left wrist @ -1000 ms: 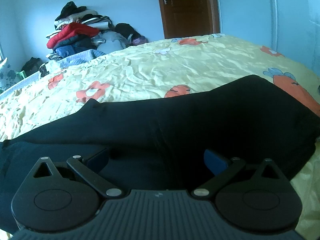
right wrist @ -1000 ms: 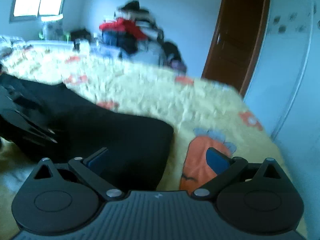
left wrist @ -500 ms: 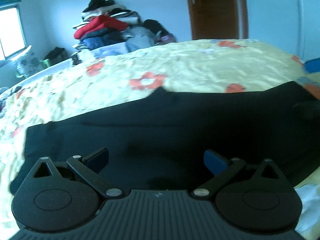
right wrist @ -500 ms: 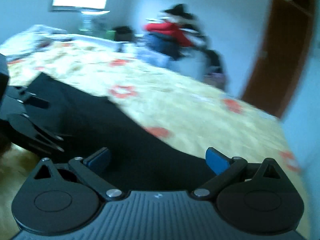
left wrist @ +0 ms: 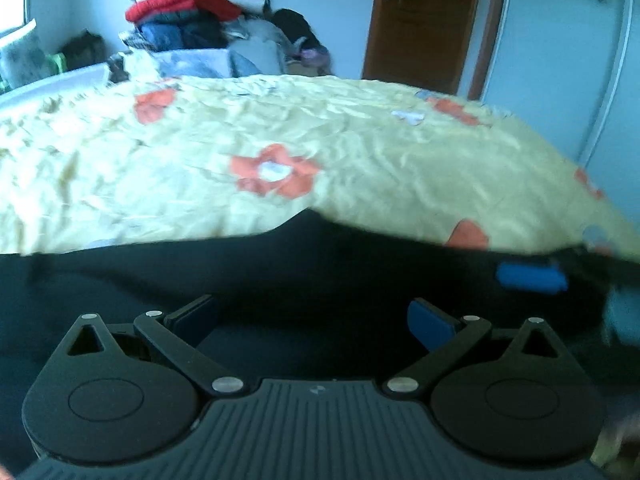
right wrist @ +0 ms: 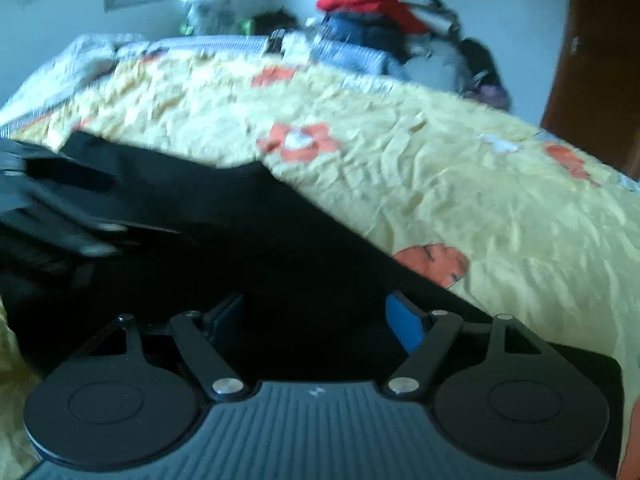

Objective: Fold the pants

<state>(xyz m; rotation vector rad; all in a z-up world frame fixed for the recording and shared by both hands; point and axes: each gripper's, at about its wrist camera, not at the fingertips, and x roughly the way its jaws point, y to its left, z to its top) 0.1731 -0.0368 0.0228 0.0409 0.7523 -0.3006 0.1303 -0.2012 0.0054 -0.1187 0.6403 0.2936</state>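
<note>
Bed (left wrist: 360,148) under a crumpled yellow sheet with orange flowers, filling most of both views. Behind it, a pile of clothes (left wrist: 192,20) against the far wall, and a brown door (left wrist: 424,20) to the right.

Black pants (left wrist: 320,264) lying flat along the near edge of the bed, a long dark band running across beneath both tools, far edge (right wrist: 328,216) sharp against the sheet.

Left tongs (left wrist: 312,320) held over the middle of the dark cloth, spread wide, nothing between the pads. Right tongs (right wrist: 316,320) likewise over the pants, closing yet with a clear gap, no fabric visibly pinched; much blurred.

Judged: reaching-in stage of a fold, both tools being set over the garment, no hold taken so far. Called for next: lowering each pair onto an edge of the cloth, nipping one layer cleanly without catching the sheet, then lifting both sides together to carry the fabric over.
</note>
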